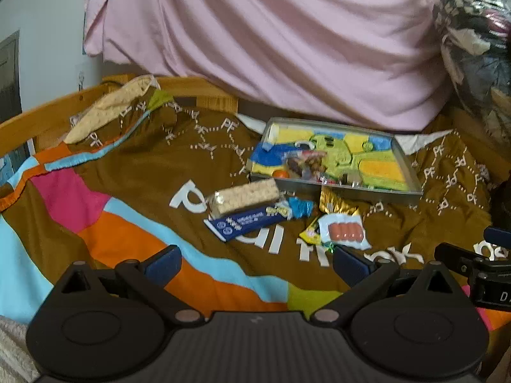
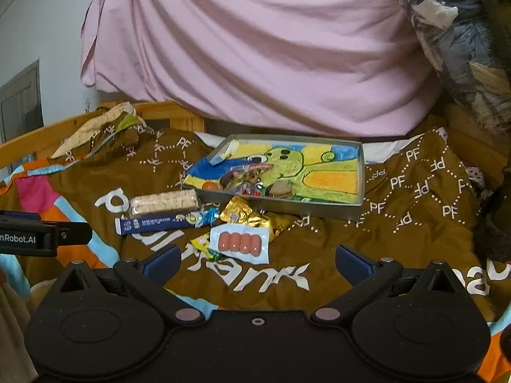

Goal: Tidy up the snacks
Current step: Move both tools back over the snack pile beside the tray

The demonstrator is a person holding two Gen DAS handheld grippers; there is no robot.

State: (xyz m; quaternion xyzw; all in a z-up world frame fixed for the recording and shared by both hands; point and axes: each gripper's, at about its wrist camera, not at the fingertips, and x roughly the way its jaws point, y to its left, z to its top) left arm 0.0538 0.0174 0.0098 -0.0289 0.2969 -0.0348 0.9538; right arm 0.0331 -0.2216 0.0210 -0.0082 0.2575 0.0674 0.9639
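Right now both grippers, the left gripper [image 1: 255, 265] and the right gripper [image 2: 257, 263], hang over the bedspread [image 2: 383, 255] with fingers spread wide and empty. Loose snacks lie just in front of the tray [image 2: 361, 172]: the sausage pack [image 2: 240, 243], gold packet [image 2: 246, 215], blue bar [image 2: 153, 224] and cracker pack [image 2: 166, 202]. Overlapping wrappers on soft, wrinkled cloth could make a pinch slip or drag a neighbouring packet along.

Bed cover [image 2: 335, 255]: grey tray [image 2: 319, 208], loose snack packets [image 2: 241, 242].
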